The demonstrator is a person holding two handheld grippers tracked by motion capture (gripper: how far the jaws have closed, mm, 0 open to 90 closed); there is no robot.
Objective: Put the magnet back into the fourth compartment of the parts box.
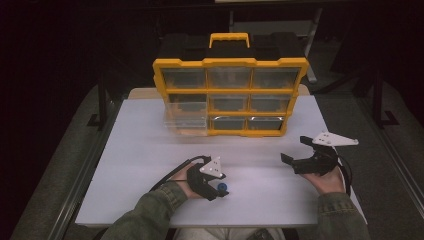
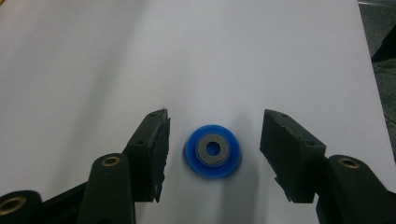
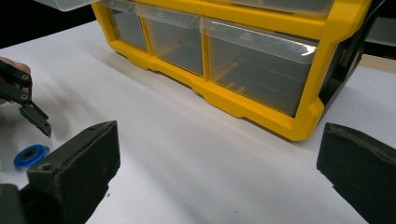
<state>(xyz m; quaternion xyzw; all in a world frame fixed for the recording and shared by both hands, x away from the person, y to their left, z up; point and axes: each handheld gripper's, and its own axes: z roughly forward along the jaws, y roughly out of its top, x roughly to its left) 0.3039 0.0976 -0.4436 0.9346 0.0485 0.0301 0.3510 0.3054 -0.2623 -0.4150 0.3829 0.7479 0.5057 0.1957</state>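
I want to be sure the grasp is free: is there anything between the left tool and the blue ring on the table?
No, nothing visible. The blue ring lies flat on the white table, between the two jaws of the left tool. There is bare table on each side of the ring, and the pads do not touch it yet.

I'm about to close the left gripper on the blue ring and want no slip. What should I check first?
1. Blue ring sits between the jaws of the left gripper: ok.
2. Ring centred in the gap: ok, roughly, with a space on each side.
3. Pads pressing on the ring: not ok, both are apart from it.
4. Ring lies flat on the white table: ok.
5. Right gripper out of the way: ok, open and off to the side, holding nothing.
6. A drawer of the yellow organizer pulled out to take the ring: ok.
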